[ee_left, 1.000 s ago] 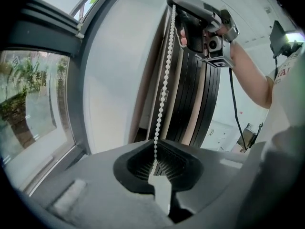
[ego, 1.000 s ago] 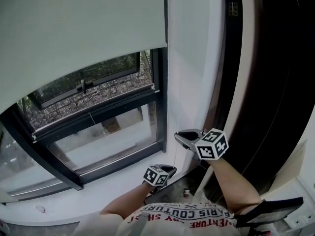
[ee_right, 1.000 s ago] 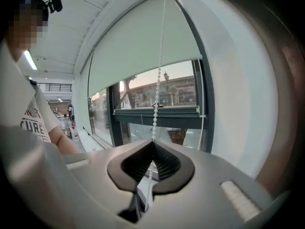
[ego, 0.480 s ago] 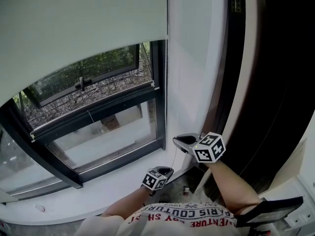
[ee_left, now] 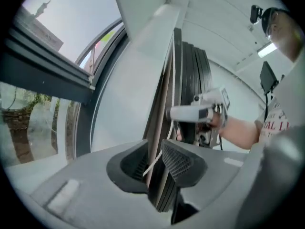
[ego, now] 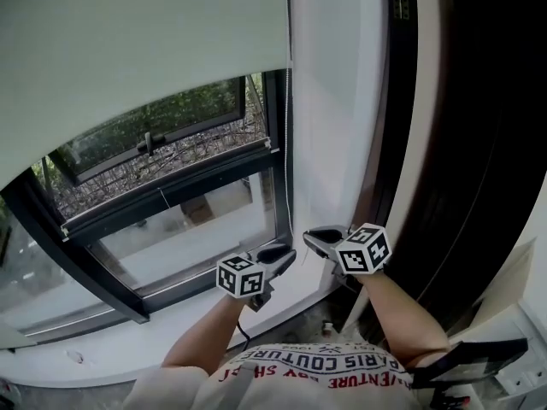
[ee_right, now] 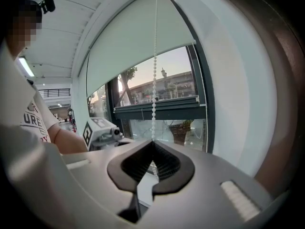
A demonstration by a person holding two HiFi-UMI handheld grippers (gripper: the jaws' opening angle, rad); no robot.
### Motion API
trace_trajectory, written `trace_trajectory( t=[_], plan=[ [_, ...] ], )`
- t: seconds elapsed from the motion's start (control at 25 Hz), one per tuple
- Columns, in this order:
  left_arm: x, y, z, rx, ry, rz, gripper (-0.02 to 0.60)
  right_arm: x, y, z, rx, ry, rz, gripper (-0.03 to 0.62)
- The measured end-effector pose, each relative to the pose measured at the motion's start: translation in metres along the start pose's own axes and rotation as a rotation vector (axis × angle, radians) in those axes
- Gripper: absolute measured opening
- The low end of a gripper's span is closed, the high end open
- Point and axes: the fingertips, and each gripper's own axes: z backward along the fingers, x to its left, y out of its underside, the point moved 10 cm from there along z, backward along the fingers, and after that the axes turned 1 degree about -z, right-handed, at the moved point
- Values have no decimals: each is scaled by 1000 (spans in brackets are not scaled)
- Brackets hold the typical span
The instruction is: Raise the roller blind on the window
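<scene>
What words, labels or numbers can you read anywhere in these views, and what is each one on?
"PARIS COUTURE": upside down on the person's shirt, head view.
"URE": word fragment on the same shirt, right gripper view.
Smaller shirt lines: too blurred to read.

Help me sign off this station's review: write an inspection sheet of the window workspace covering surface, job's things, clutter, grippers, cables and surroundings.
Surface: white sill below the window.
Job's things: roller blind partly raised, lower glass uncovered; bead chain hangs at the window's right edge.
Clutter: one small pale scrap on the sill.
Grippers: right gripper shut on the bead chain; left gripper jaws have just been opening and stand apart, with the chain passing between them.
Cables: dark lead trails under the left gripper.
Surroundings: dark curtain at right; trees outside.
</scene>
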Motion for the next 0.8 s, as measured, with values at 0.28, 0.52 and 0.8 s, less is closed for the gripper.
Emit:
trace_trajectory(
  t=[0.28, 0.52, 0.8],
  plan=[
    [-31, -130, -2, -120, 181, 15, 98, 10, 0, 4, 9, -17, 6, 8],
    [-57, -202, -14, -114, 171, -137, 98, 17, 0, 5, 1, -20, 12, 8],
    [-66, -221, -26, -83, 161, -182, 89, 19, 2, 9, -17, -11, 2, 8]
  ],
)
